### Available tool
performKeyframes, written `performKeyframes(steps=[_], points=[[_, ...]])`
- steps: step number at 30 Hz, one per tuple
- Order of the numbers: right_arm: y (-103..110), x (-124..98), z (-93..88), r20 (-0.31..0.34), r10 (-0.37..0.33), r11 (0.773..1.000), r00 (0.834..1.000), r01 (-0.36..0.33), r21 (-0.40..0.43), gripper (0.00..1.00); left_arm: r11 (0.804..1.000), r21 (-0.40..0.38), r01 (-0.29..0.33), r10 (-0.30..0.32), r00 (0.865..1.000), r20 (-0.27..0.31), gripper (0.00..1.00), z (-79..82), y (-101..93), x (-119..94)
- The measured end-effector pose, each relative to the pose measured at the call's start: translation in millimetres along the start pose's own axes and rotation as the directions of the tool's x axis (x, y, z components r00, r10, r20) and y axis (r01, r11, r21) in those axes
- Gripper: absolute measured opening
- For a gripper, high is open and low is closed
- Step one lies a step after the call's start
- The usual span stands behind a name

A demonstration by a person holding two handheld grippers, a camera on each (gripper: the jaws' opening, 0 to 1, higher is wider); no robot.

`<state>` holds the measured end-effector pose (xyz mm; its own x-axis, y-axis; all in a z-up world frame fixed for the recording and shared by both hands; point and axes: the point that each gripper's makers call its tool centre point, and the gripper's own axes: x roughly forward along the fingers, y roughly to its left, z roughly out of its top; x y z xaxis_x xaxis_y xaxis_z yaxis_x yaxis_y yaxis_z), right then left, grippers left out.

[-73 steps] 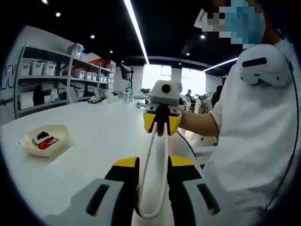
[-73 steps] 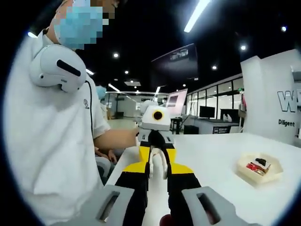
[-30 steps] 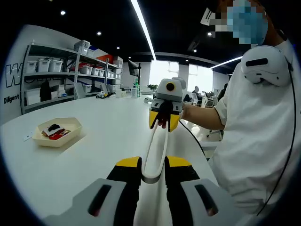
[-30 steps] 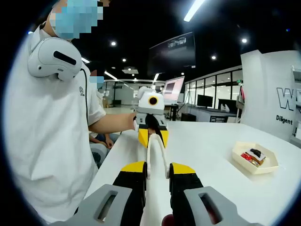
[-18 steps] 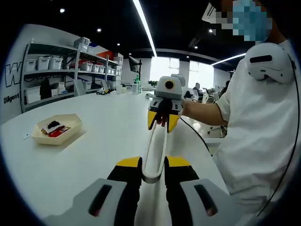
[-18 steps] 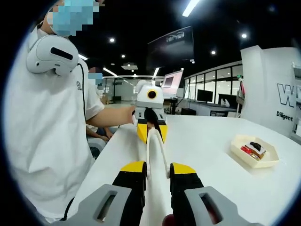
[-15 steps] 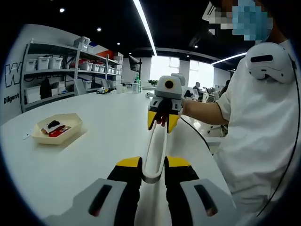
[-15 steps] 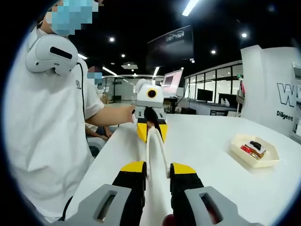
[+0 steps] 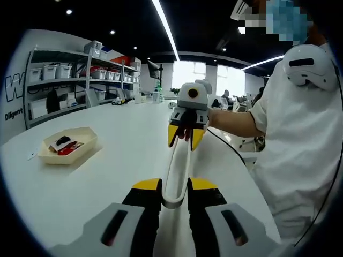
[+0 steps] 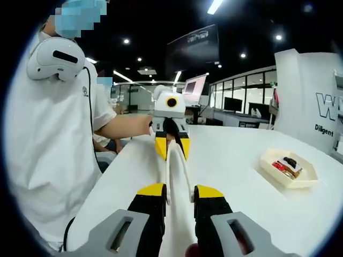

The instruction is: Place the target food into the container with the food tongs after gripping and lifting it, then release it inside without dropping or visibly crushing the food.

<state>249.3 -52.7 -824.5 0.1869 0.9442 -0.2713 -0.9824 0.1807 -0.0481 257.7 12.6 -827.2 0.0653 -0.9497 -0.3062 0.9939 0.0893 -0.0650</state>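
Currently | tongs (image 9: 175, 171) clamped at each end by left claw (image 9: 174, 195) and right claw (image 10: 179, 198) | tray (image 9: 67, 145) well apart | risk: tongs bent if pulled unevenly

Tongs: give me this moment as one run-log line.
tongs: white, held at both ends | left tool: shut on tongs | right tool: shut on tongs | tray: on table, holds food, untouched

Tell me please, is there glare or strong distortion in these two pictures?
Left gripper view: fisheye bends the shelves and table; ceiling light strip blows out white. Right gripper view: same curving, tray sharp, a bright ceiling strip at the top.
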Motion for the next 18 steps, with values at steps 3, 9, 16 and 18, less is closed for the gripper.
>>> performKeyframes(steps=[3, 9, 16, 18], points=[[-2.1, -0.1, -1.3, -0.003, -0.001, 1.0, 1.0, 0.001, 0.0, 0.13, 1.0, -0.002, -0.002, 0.002, 1.0, -0.001, 0.17, -0.8, 1.7, 1.1], [-6.1, -0.1, -3.8, -0.019, -0.002, 1.0, 1.0, 0.002, -0.005, 0.14, 1.0, 0.007, -0.012, 0.012, 1.0, -0.005, 0.17, -1.5, 5.2, 3.3], [-12.0, -0.5, -6.8, -0.033, -0.009, 1.0, 0.999, 0.009, -0.013, 0.14, 0.999, 0.026, -0.022, 0.022, 1.0, -0.008, 0.17, -2.7, 10.6, 6.6], [-14.2, -0.4, -8.6, -0.038, -0.011, 1.0, 0.999, 0.011, -0.014, 0.14, 0.999, 0.031, -0.026, 0.027, 1.0, -0.012, 0.17, -3.2, 12.8, 7.5]])
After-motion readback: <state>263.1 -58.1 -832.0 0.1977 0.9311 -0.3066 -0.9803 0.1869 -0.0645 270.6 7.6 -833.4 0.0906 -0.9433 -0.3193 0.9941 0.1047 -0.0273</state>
